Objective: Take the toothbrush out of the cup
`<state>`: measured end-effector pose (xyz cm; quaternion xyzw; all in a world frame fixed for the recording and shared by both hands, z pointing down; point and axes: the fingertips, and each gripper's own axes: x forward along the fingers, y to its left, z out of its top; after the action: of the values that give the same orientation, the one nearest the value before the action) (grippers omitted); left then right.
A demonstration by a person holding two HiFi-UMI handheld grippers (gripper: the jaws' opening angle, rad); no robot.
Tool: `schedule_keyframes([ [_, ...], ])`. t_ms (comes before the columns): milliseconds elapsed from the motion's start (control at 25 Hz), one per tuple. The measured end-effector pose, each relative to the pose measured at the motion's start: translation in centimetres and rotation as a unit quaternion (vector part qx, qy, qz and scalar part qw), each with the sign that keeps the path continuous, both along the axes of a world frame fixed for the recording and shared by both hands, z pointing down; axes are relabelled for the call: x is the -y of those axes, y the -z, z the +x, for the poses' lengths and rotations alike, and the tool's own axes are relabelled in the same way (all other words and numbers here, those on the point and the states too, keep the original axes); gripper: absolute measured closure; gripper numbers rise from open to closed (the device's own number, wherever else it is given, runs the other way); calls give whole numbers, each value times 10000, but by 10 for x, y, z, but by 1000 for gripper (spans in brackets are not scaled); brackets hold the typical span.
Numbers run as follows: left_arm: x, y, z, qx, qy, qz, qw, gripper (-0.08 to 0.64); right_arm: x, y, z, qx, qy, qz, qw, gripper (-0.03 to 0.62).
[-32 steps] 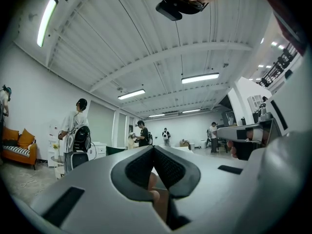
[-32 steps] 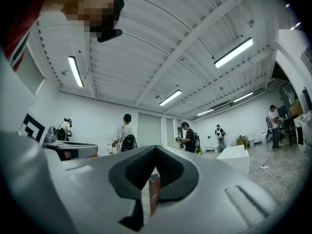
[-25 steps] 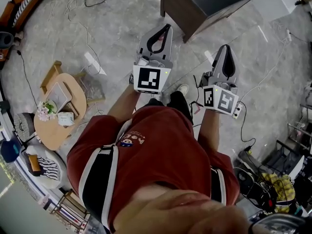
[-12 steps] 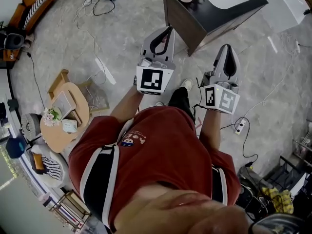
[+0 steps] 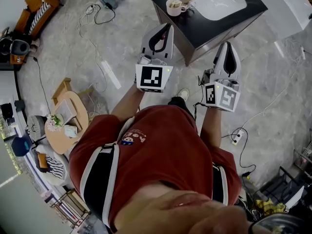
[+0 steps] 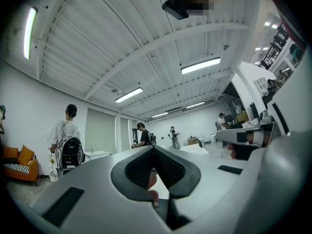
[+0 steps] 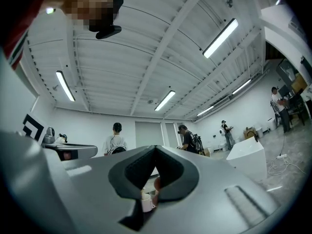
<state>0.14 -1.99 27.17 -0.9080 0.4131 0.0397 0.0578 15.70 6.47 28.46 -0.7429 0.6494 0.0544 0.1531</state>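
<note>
A cream cup (image 5: 173, 6) with a handle stands on the near left corner of a dark cabinet top (image 5: 195, 30), next to a white sink (image 5: 219, 1). Something pale sticks up beside or in the cup; I cannot tell that it is the toothbrush. My left gripper (image 5: 167, 27) is held over the floor just short of the cabinet, shut and empty. My right gripper (image 5: 228, 45) is beside the cabinet's near right edge, also shut with nothing in it. In the right gripper view a white cup (image 7: 146, 201) shows low through the gap behind the shut jaws.
Cables run over the marble floor (image 5: 97, 43). A small wooden table (image 5: 63, 121) with boxes stands at the left and a power strip (image 5: 237, 135) lies at the right. Several people (image 6: 66, 140) stand in the far room.
The person has walked toward the cabinet. The cup and sink have come fully into the head view, and both grippers have moved forward with it, still shut.
</note>
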Motion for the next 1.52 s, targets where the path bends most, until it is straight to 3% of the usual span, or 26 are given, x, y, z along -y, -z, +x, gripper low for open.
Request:
schedule_keyframes([
  [80, 9, -3, 14, 148, 63, -17, 9999, 554, 9, 0, 14, 7, 47, 18, 10000, 581],
  [240, 32, 3, 43, -56, 302, 61, 9995, 554, 30, 1, 46, 53, 165, 41, 9998, 581],
  [400, 47, -9, 56, 217, 534, -4, 9983, 554, 47, -3, 68, 114, 283, -17, 9995, 581],
  [1000, 124, -84, 56, 512, 987, -475, 9927, 552, 129, -34, 63, -34, 762, -390, 9963, 581],
  [1520, 183, -175, 73, 1064, 908, -1349, 9809, 347, 203, -75, 59, -60, 1034, -1043, 9891, 581],
])
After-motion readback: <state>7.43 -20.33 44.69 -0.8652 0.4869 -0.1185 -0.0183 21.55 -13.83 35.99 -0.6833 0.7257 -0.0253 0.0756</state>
